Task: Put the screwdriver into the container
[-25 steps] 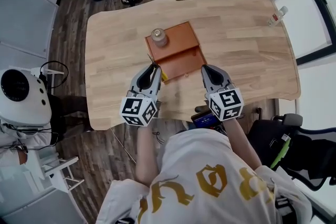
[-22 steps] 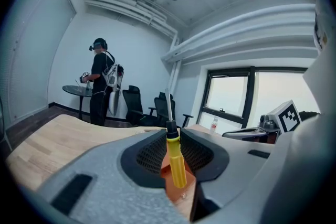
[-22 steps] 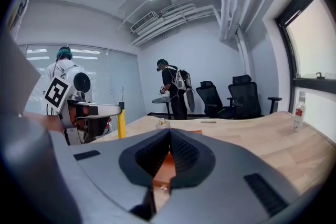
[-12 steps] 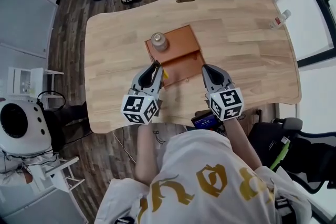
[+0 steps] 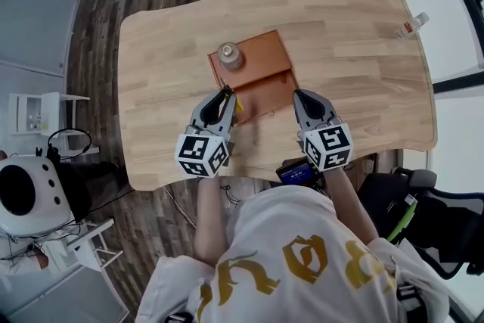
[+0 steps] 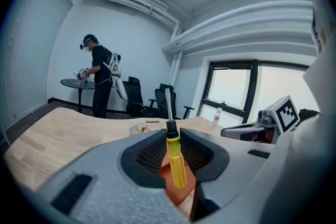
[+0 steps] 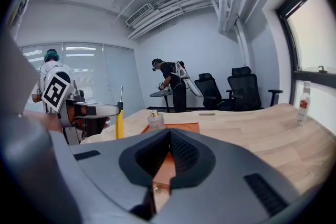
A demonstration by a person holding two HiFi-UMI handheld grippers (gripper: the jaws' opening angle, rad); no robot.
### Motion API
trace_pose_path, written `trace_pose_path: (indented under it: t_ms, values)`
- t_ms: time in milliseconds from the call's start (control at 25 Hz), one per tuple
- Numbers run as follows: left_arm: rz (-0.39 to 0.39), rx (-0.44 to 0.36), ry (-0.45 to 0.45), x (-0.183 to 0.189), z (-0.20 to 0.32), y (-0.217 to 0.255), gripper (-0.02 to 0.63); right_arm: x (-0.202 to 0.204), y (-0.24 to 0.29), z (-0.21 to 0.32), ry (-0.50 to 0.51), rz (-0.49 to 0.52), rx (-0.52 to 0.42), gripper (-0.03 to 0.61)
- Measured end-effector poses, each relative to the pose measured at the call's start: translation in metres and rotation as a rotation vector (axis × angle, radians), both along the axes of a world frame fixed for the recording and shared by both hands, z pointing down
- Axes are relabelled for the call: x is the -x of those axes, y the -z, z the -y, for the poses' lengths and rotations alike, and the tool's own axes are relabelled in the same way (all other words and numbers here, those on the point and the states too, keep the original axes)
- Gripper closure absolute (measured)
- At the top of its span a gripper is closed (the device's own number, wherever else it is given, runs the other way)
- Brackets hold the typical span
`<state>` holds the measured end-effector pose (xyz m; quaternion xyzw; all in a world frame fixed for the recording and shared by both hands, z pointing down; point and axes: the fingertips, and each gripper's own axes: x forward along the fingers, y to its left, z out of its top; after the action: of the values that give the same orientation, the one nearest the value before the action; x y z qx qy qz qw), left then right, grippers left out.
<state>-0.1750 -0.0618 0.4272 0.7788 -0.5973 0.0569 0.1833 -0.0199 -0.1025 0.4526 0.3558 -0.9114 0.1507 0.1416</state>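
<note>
The left gripper (image 6: 170, 137) clamps the screwdriver (image 6: 175, 162) by its yellow handle, shaft up, at the near-left corner of the container (image 5: 263, 59) on the table (image 5: 355, 72). I'd move it further over the container, clear of the bottle (image 5: 230, 55), lower it, then release. The right gripper (image 7: 169, 137) is closed on nothing, beside the container's near-right corner.

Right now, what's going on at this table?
A person holds a gripper in each hand over a light wooden table. The left gripper is shut on a yellow-handled screwdriver, shaft up, near an orange-brown wooden container. The right gripper is shut and empty. A small pale bottle stands in the container's far-left corner. The screwdriver isn't in yet.
</note>
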Motion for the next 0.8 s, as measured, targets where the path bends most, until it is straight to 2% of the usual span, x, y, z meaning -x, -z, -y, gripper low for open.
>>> trace_pose_path:
  t_ms: [320,480,800]
  values:
    - [0.008,0.04,-0.009,0.0,0.004,-0.02,0.533,0.002,-0.015,0.002,0.019,-0.043,0.019,0.569]
    - [0.03,0.061,-0.034,-0.002,0.008,-0.031,0.534,0.002,-0.021,0.005,0.019,-0.056,0.031,0.569]
    - [0.026,0.115,-0.07,-0.002,0.013,-0.055,0.534,0.005,-0.037,0.014,0.019,-0.076,0.065,0.569]
